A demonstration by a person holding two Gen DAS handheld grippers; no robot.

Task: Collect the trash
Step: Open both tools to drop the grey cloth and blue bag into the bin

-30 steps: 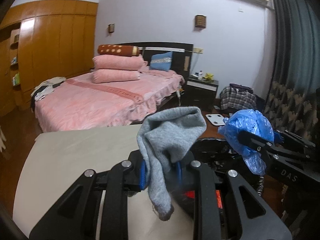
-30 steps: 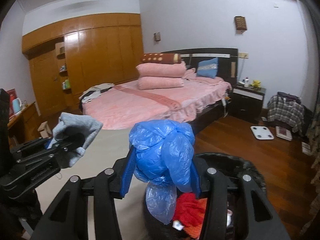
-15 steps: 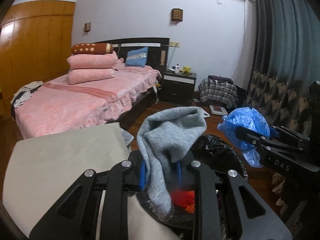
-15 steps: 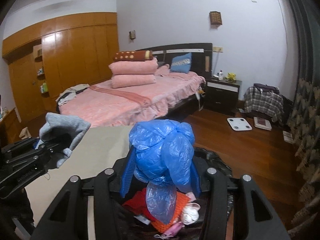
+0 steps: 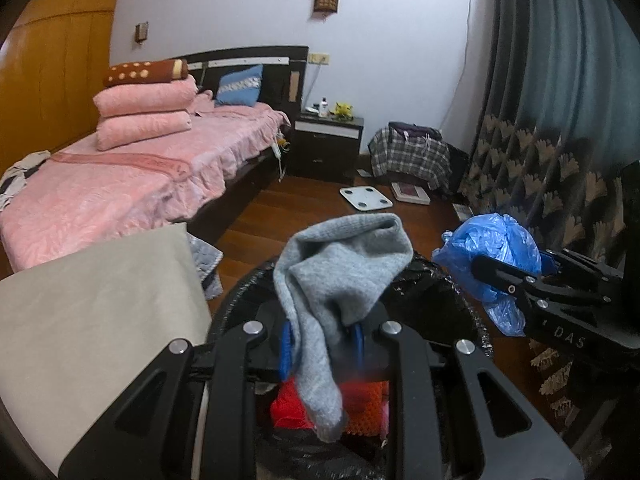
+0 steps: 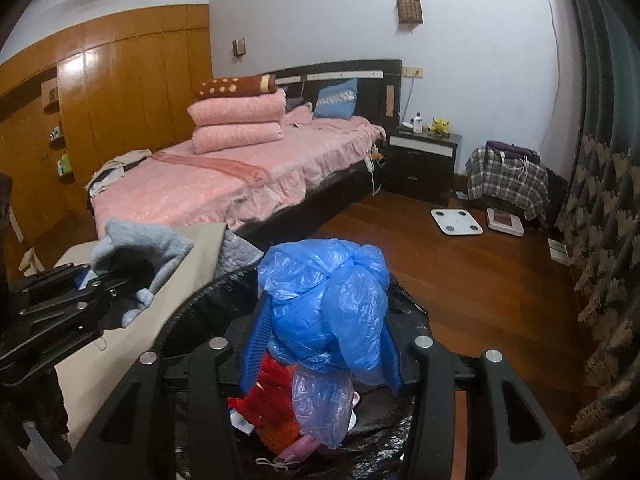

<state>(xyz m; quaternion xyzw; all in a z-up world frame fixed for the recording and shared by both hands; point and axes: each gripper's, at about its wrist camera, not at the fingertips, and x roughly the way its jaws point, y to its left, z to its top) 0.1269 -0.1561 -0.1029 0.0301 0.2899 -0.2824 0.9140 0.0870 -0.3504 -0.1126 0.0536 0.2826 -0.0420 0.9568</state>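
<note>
Sock (image 5: pixel 340 280) hangs pinched in the left tongs (image 5: pixel 322 346), its toe drooping straight down over the black-lined bin (image 5: pixel 440 296). Beside it, the right tongs (image 6: pixel 320 354) clamp a crumpled blue bag (image 6: pixel 328 304), likewise directly above the bin's mouth, so both need only be let go.

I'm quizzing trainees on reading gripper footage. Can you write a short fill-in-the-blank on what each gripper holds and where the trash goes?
1. The left gripper is shut on a grey ____.
2. The right gripper is shut on a crumpled plastic bag coloured ____.
3. Both items hang over a bin lined with a ____ bag.

Missing words: sock; blue; black
</note>
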